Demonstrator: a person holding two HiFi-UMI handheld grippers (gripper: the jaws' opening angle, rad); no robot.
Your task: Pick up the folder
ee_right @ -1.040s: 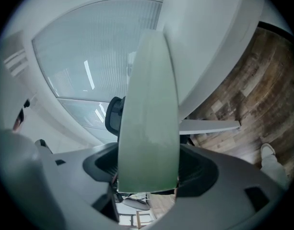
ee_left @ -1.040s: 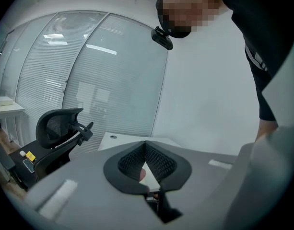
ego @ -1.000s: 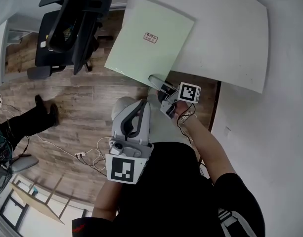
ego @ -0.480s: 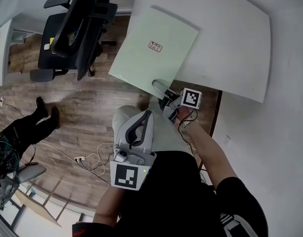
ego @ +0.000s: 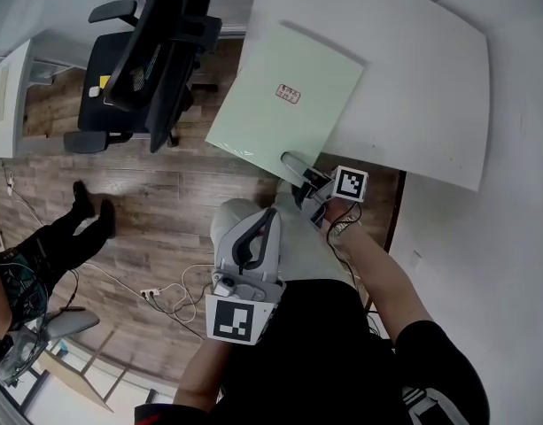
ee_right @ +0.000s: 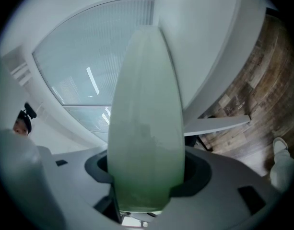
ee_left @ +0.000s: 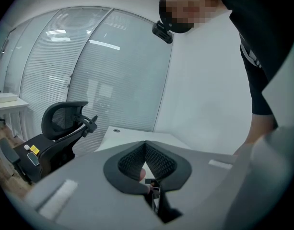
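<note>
The right gripper pinches the near edge of the pale green folder, which juts out past the white desk over the floor. The left gripper is pressed together on nothing (idle, held low). The lift seems under way; next, raise it steadily clear of the desk.

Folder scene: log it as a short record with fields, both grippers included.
folder: pale green, small label on top, partly over the white table, partly past its edge above the wood floor
right gripper: shut on the folder's near edge
left gripper: jaws together, empty, away from the folder
nearby: black office chair, left of the table
lifted clear: cannot tell
</note>
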